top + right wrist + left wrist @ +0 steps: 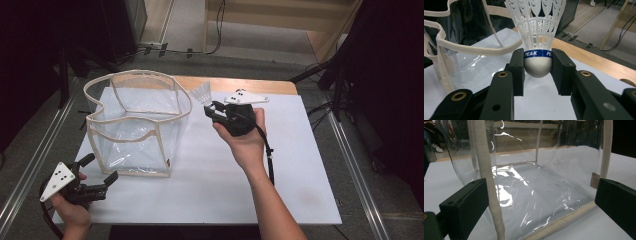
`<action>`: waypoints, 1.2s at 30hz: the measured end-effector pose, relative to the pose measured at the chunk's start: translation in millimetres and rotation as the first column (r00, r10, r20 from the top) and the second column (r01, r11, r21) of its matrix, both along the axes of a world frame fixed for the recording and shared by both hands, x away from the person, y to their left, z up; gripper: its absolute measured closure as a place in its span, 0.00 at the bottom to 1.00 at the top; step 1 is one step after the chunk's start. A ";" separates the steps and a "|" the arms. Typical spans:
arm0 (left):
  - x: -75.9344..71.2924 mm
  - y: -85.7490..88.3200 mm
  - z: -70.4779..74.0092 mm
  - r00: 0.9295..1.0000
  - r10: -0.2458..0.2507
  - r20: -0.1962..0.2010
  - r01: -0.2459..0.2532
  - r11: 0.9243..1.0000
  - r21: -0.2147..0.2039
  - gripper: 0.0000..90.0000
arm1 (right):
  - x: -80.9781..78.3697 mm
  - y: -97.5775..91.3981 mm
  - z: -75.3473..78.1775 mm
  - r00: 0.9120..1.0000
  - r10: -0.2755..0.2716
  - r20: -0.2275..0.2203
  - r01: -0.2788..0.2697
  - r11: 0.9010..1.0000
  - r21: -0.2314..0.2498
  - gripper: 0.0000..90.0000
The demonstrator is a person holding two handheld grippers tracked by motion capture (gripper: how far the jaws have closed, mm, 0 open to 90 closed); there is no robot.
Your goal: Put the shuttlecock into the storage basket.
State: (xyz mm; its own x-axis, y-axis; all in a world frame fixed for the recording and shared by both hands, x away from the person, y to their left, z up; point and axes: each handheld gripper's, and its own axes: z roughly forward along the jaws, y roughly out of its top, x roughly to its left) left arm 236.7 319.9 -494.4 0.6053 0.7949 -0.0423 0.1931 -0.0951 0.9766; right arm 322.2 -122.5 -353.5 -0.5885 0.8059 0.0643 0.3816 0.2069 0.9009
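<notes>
The tabletop [280, 165] carries a clear plastic bag [137, 127] with cloth trim, standing open at the left. The bag is soft and light, liable to collapse or slide; its stiffer trim is the best place to hold it. The left hand-held gripper [100, 180] sits before it, jaws wide apart and empty. The right hand-held gripper [537, 66] clamps a shuttlecock [537, 32] by its rounded base, beside the bag rim. The skirt is fragile, so grip the base. The right gripper view resolves the printed blue band; the high view gives only a pale cone.
</notes>
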 end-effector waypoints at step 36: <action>-0.1 0.5 0.2 1.000 -0.003 0.001 0.003 1.000 -0.003 0.00 | 5.1 26.9 7.6 0.999 0.052 0.015 -0.053 0.999 0.008 0.70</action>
